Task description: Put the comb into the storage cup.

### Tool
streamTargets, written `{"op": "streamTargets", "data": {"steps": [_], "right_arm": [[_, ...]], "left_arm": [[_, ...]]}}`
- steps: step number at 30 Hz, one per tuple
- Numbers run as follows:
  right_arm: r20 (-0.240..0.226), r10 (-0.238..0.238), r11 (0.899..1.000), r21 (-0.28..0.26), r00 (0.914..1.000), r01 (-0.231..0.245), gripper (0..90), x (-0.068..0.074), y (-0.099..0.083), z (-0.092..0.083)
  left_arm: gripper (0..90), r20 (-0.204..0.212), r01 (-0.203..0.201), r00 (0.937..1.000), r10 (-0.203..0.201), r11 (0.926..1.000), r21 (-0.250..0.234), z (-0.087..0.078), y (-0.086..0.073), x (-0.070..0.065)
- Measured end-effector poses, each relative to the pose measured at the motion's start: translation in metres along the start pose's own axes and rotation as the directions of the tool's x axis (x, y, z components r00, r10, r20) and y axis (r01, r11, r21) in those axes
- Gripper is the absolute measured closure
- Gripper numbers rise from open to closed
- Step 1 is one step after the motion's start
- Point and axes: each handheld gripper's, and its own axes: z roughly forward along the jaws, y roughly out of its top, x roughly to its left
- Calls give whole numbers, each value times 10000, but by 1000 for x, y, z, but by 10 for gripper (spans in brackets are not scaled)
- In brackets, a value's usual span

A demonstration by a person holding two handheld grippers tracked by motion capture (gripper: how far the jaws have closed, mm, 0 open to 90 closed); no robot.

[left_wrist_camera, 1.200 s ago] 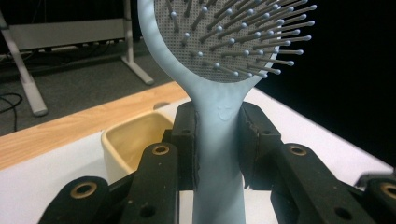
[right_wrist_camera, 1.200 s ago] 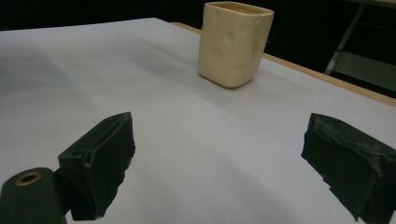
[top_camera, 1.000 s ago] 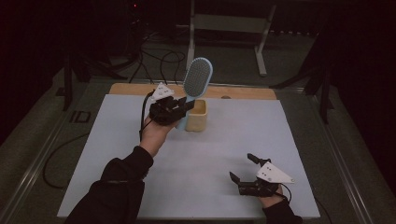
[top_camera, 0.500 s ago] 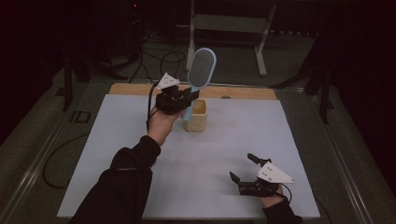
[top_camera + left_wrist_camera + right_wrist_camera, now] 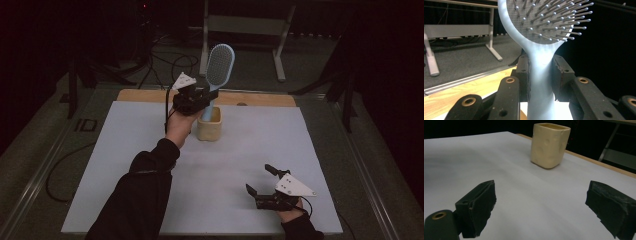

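A light-blue hairbrush [image 5: 220, 64] stands nearly upright, bristles facing the left gripper view, where its handle [image 5: 540, 82] runs down between the jaws. My left gripper [image 5: 200, 97] is shut on that handle [image 5: 540, 72]. The handle's lower end is over the mouth of a cream cup [image 5: 209, 129]; I cannot tell if it dips inside. The cup [image 5: 550, 145] stands on the white table sheet [image 5: 150, 165] near the far edge. At the front right, my right gripper [image 5: 262, 181] rests low, jaws wide open [image 5: 541, 205] with nothing between them.
A wooden strip [image 5: 260, 99] runs along the table's far edge. Beyond it a metal stand [image 5: 280, 50] and cables [image 5: 165, 60] lie on the dark floor. The person's left sleeve [image 5: 142, 200] reaches across the sheet's left middle.
My left gripper has carried the brush toward the far edge and a little right, and the brush now stands more upright over the cup. The right gripper has stayed put.
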Motion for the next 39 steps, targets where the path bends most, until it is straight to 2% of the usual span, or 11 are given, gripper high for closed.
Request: {"op": "streamTargets", "data": {"steps": [5, 10, 15, 18, 19, 21, 23, 26, 32, 37, 39], "right_arm": [[139, -192, 9998, -12, 9997, 192, 89, 1, 1, -1], [94, -147, 9999, -32, 9998, 147, 89, 1, 2, -2], [63, -108, 9999, -57, 9999, 109, 89, 1, 2, -1], [46, -115, 9999, -55, 9999, 115, 89, 1, 2, -1], [37, -81, 9999, -58, 10000, 82, 89, 1, 1, -1], [43, -90, 9999, -67, 9999, 91, 89, 0, 1, -1], [30, -63, 10000, -70, 10000, 64, 89, 1, 1, -1], [7, 3, 10000, -46, 10000, -3, 89, 0, 1, -1], [-27, 16, 10000, -42, 10000, -16, 89, 0, 0, 0], [-46, 34, 10000, -54, 10000, -34, 89, 0, 0, 0], [-52, 35, 10000, -53, 10000, -35, 89, 0, 0, 0]], "left_arm": [[704, 4, 138, 9999, -138, 9996, -261, 9, -4, 7], [703, 142, 322, 9994, -316, 9983, -489, 17, -9, 14], [704, 21, 72, 10000, -71, 9978, -655, 24, -13, 19], [704, 142, 69, 9999, -56, 9957, -925, 27, -15, 23], [704, 51, -10, 10000, 15, 9954, -954, 29, -15, 23], [704, 161, -192, 9997, 209, 9948, -1003, 31, -16, 26], [704, -2, -388, 9992, 390, 9941, -1013, 33, -18, 27], [704, 40, -185, 9998, 190, 9948, -1006, 36, -22, 31], [704, -213, -425, 9989, 406, 9942, -992, 42, -31, 38], [703, -202, -223, 9996, 203, 9942, -1052, 43, -39, 42], [704, -205, -260, 9995, 241, 9946, -1003, 44, -41, 42]]}}
